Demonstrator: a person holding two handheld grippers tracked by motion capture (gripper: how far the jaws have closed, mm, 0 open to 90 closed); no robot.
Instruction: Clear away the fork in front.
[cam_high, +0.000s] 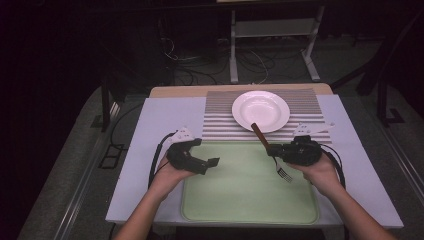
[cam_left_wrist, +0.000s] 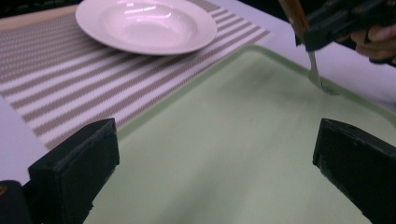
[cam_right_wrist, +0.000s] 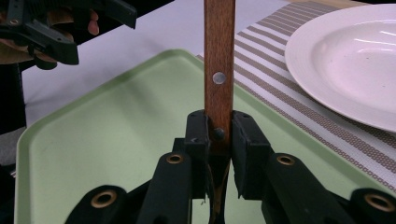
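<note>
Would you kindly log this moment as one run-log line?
right gripper: shut on fork, above tray | left gripper: open, empty, over tray | plate: empty, on mat

Table (cam_high: 160, 120) covered in pale lavender-white sheet, bare wood edge showing along its far side; room around it dark, with light falling mainly on the tabletop. Grey carpeted floor (cam_high: 75, 150) to either side of the table, and beyond its far edge a white metal stand (cam_high: 272, 45) on two feet, with loose cables (cam_high: 200, 65) tangled on the floor just left of the stand. Left of the table a dark post (cam_high: 105, 102) stands upright, and a metal floor rail (cam_high: 82, 185) runs along that side.
</note>
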